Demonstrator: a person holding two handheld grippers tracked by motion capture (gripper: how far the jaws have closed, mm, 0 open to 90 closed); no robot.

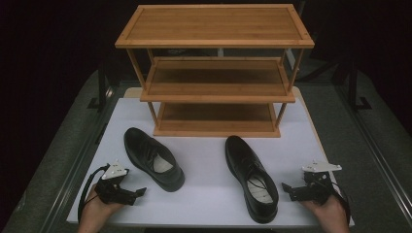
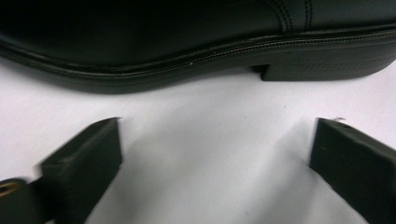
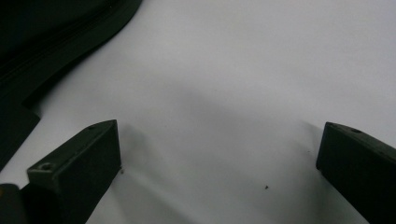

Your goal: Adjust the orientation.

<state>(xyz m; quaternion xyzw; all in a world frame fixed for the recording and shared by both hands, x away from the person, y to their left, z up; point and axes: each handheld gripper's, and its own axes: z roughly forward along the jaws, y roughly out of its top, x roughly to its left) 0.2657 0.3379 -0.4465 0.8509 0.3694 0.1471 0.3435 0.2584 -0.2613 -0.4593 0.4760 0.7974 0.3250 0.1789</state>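
Observation:
Two black leather shoes lie on the white table top (image 1: 204, 160). The left shoe (image 1: 153, 158) points toward the far left; the right shoe (image 1: 251, 177) lies with its heel near the front edge. My left gripper (image 1: 138, 192) rests low at the front left, open, jaws wide apart and aimed at the left shoe's side (image 2: 196, 42), with nothing between them. At the front right my right gripper (image 1: 287, 189) is open too, with bare table between its jaws, and the right shoe's sole (image 3: 51, 51) lies just beyond, at the upper left of the right gripper view.
A three-tier wooden shoe rack (image 1: 216, 73) stands at the back of the table, its shelves bare. Grey floor and dark stands surround the table. Bare white surface (image 1: 204, 165) lies between the shoes.

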